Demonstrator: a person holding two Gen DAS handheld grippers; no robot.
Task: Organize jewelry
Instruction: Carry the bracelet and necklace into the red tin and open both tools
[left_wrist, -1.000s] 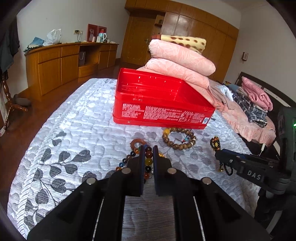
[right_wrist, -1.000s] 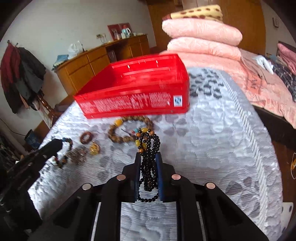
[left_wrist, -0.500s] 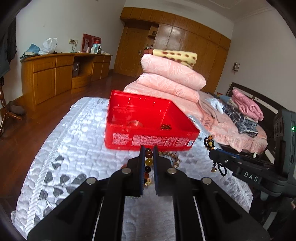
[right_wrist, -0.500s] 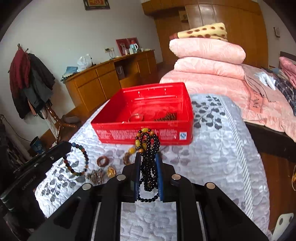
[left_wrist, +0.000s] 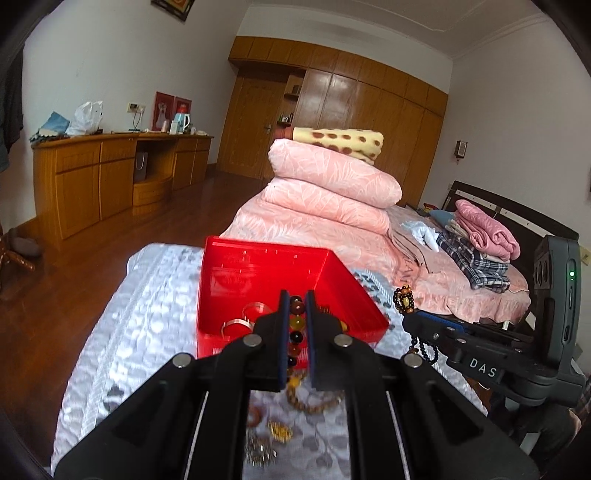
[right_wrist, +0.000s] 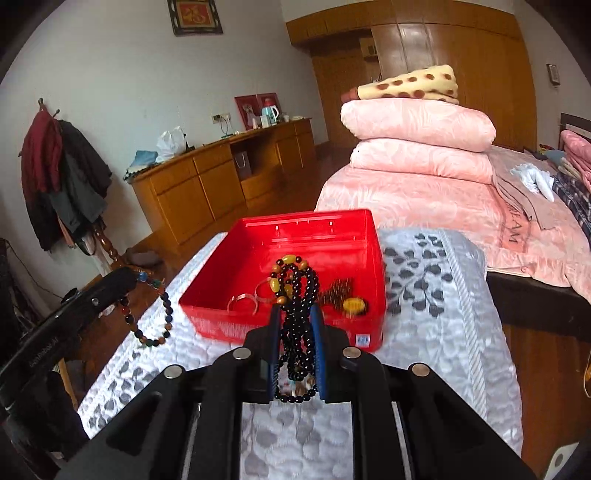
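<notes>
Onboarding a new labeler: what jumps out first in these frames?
The bright red box on the grey-leaf quilt, silver bangles and beads already inside. Each gripper is clamped on beads near it: the right gripper on a black bead necklace, the left gripper on a multicolour bead bracelet. Behind, stacked pink quilts.
</notes>
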